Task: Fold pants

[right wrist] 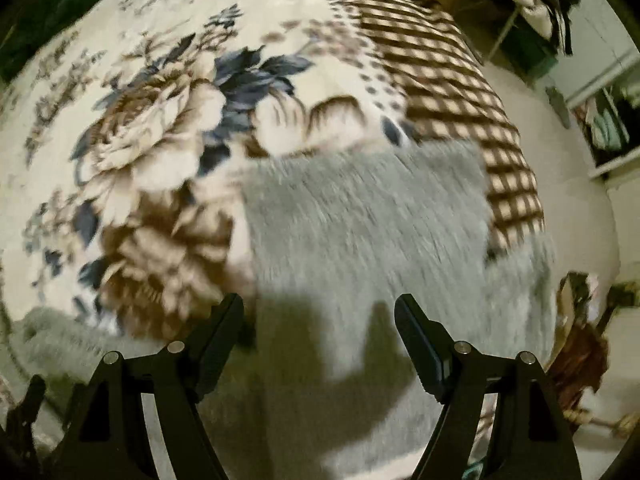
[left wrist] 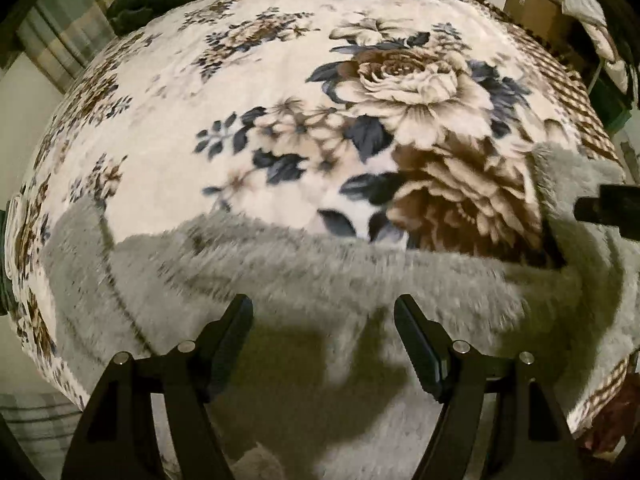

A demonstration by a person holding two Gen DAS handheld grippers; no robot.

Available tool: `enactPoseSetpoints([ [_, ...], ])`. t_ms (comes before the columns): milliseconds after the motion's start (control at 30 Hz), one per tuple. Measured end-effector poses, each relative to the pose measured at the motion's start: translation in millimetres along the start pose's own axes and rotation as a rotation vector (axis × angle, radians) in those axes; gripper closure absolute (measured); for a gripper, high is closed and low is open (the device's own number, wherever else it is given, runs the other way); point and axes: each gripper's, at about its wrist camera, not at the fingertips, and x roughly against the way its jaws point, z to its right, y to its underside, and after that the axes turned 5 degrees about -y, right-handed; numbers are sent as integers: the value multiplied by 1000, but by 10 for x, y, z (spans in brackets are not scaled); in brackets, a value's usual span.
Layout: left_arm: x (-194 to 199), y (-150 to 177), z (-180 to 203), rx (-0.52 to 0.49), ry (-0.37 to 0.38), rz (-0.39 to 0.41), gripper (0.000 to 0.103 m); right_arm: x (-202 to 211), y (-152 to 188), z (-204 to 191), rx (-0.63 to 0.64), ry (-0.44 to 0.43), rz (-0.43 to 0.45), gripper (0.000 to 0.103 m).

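Grey fuzzy pants (left wrist: 304, 276) spread flat on bed's floral blanket (left wrist: 168, 128), below both grippers; left gripper (left wrist: 324, 340) and right gripper (right wrist: 320, 340) jaws wide, holding nothing. Risk: thick pile slips or bunches, fold goes crooked if edges misalign

The pants (left wrist: 304, 280) are smeared by motion in the left wrist view, and their lower part is cut off by the bottom edge. In the right wrist view the grey pile is streaked too, and a strip is hidden behind the right gripper (right wrist: 320, 320) arms. The blanket (left wrist: 168, 128) is lost past the picture's rim on every side. At the right edge, the dark bar (left wrist: 608, 204) is cropped; what it belongs to cannot be told. Shelf contents (right wrist: 608, 128) are blurred beyond reading.
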Motion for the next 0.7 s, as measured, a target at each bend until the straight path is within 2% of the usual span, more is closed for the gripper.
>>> enactPoseSetpoints([
  [167, -72, -92, 81, 9, -15, -16, 32, -429, -204, -109, 39, 72, -46, 24],
  [200, -68, -94, 86, 14, -14, -20, 32, -489, -204, -81, 36, 77, -55, 35],
  [233, -66, -105, 101, 15, -11, -24, 32, -527, -205, -38, 33, 86, -57, 62],
  [300, -24, -95, 135, 8, -6, -29, 32, -511, -179, 90, 10, 89, -41, 89],
  [433, 151, -52, 262, -19, 25, -7, 32, -148, 30, 655, -152, 9, 67, 90],
  [500, 257, -7, 372, -37, 49, 3, 32, 62, 243, 1118, -293, -42, 106, 90],
  [600, 361, 74, 588, -70, 76, 4, 32, 230, 570, 1725, -473, -64, 145, 90],
  [700, 403, 177, 823, -105, 97, -8, 32, 215, 1002, 2380, -664, -49, 157, 90],
])
